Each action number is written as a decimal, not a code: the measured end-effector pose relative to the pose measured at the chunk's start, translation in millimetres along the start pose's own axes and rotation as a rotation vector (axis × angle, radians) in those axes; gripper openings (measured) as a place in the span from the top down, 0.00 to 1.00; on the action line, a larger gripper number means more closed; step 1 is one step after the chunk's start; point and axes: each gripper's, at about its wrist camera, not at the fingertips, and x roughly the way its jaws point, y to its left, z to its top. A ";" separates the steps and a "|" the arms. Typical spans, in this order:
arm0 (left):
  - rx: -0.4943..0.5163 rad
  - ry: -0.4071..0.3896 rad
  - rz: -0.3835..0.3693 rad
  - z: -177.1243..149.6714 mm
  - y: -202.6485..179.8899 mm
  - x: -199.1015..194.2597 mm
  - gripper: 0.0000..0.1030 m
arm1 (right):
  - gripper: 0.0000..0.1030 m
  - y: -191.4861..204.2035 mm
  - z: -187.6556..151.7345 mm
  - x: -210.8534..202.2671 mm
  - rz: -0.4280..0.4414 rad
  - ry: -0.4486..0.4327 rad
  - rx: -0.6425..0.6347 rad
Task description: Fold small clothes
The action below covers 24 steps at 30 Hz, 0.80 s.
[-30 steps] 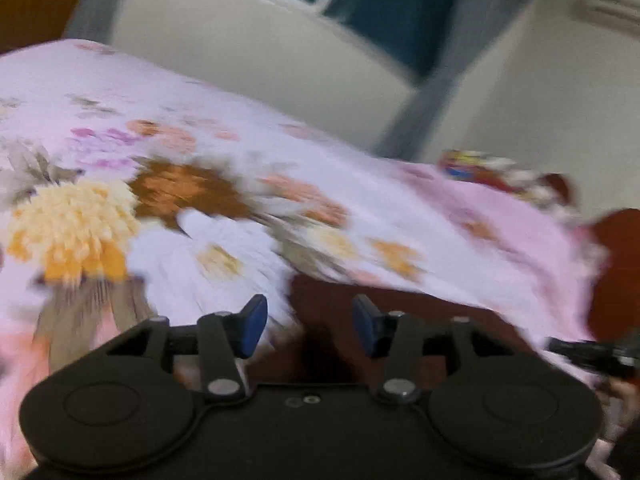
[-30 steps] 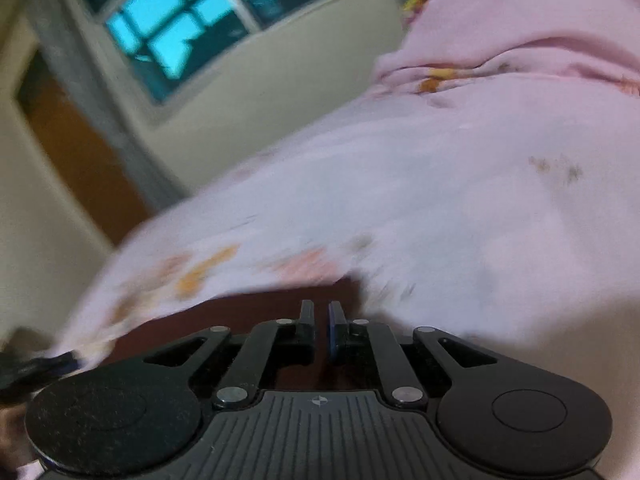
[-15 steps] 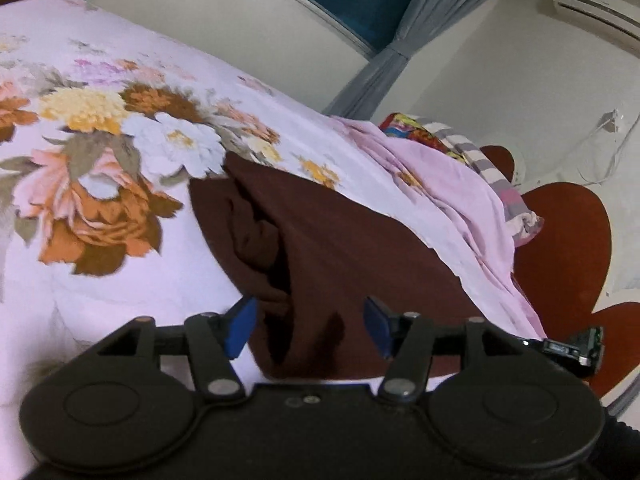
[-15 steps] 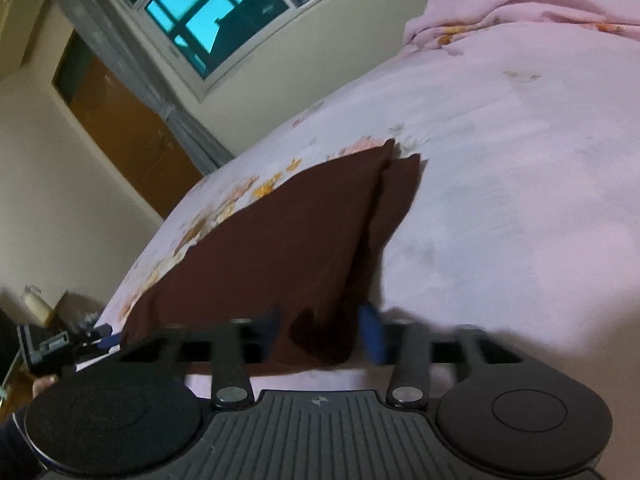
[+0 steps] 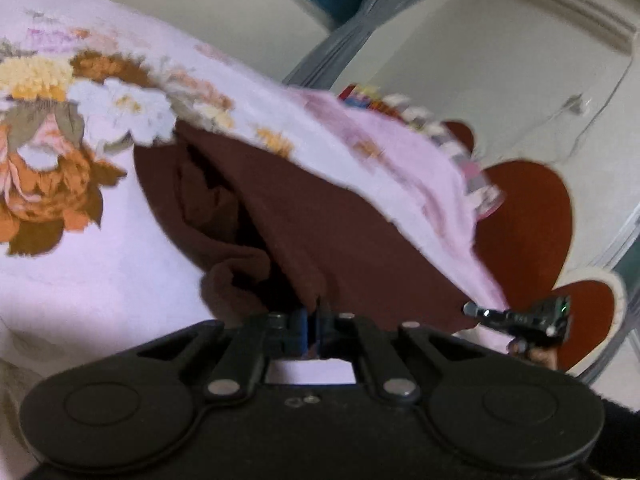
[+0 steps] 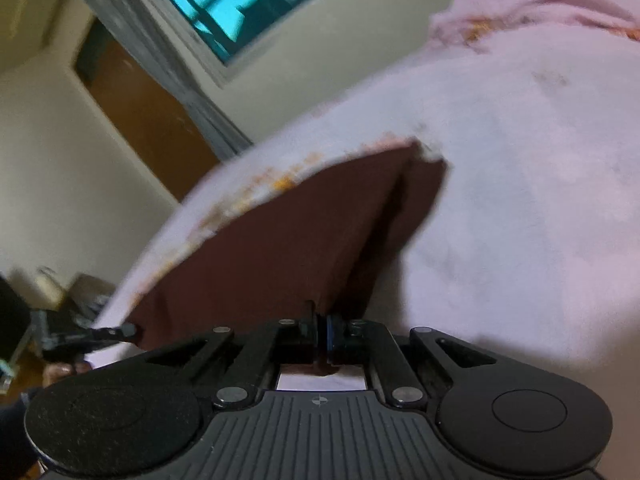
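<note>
A dark brown garment [image 5: 320,216] lies on a bed covered by a pale pink floral sheet [image 5: 92,264]. In the left wrist view it fills the middle of the frame, running from the centre down to the lower middle, with a bunched, rolled fold along its left side and a flatter panel to the right. The left gripper [image 5: 316,320], at the lower middle of that view, has just closed its jaws and they now stand pressed together on the near edge of the garment, a small peak of brown cloth showing between the blue pads.

In the right wrist view the same garment [image 6: 280,240] stretches from the centre toward the lower left, lying flat with a narrow second layer showing along its right edge. The right gripper [image 6: 320,336], at the lower middle, has likewise just closed; its jaws are clamped on the garment's near edge, with a scrap of brown fabric hanging below the pads.

Each gripper appears in the other's view: the right one at the right edge of the left wrist frame, at the garment's corner, and the left one at the lower left edge of the right wrist frame.

A window [image 6: 236,4] with grey curtains sits at the top of the right wrist view, and an air conditioner [image 5: 580,4] is at the upper right of the left wrist view. Both frames are somewhat blurred.
</note>
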 end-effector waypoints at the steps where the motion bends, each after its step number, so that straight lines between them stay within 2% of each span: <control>1: 0.007 0.015 0.037 0.0 1.9 -1.7 0.98 | 0.97 0.7 -1.5 -2.6 -0.007 0.000 -0.009; 4: -0.034 0.114 0.106 -9.7 19.8 8.4 0.96 | 0.97 -10.1 -12.5 12.3 -0.078 0.069 -0.004; 6: -0.073 0.072 0.096 -9.4 23.5 -1.3 0.87 | 0.96 -11.8 -13.5 13.2 -0.083 0.050 0.021; 7: -0.064 0.030 0.113 -6.7 21.4 -10.9 0.70 | 0.95 -11.0 -11.3 8.7 -0.082 0.028 0.032; 8: -0.065 -0.011 0.133 -3.8 20.4 -21.0 0.42 | 0.84 -8.2 -10.2 1.0 -0.103 -0.004 0.026; 9: -0.079 -0.062 0.142 -0.7 21.3 -32.0 0.27 | 0.69 -5.4 -9.3 -6.5 -0.136 -0.036 0.018; 10: -0.088 -0.120 0.149 2.7 21.4 -40.9 0.07 | 0.67 -3.7 -8.2 -14.1 -0.142 -0.067 0.015; 12: -0.108 -0.171 0.162 12.8 24.7 -44.4 0.05 | 0.68 4.3 -5.5 -23.8 -0.121 -0.103 0.008; 14: -0.117 -0.154 0.160 27.4 24.7 -28.8 0.06 | 0.68 19.4 -1.8 -24.7 -0.115 -0.155 -0.021; 17: -0.075 -0.080 0.188 36.7 20.3 8.1 0.05 | 0.68 47.3 3.2 -4.2 -0.146 -0.171 -0.112; 18: -0.067 -0.048 0.196 36.4 19.1 20.8 0.05 | 0.68 55.3 4.5 7.8 -0.155 -0.164 -0.136; 21: -0.005 0.012 0.306 26.5 19.0 49.8 0.08 | 0.68 60.5 4.6 41.1 -0.198 -0.116 -0.164; 23: 0.022 -0.009 0.324 16.3 18.1 50.4 0.10 | 0.69 44.7 -4.4 72.3 -0.353 -0.012 -0.197; 24: 0.021 -0.014 0.322 14.7 16.7 46.5 0.11 | 0.69 38.5 -9.5 78.9 -0.362 0.010 -0.196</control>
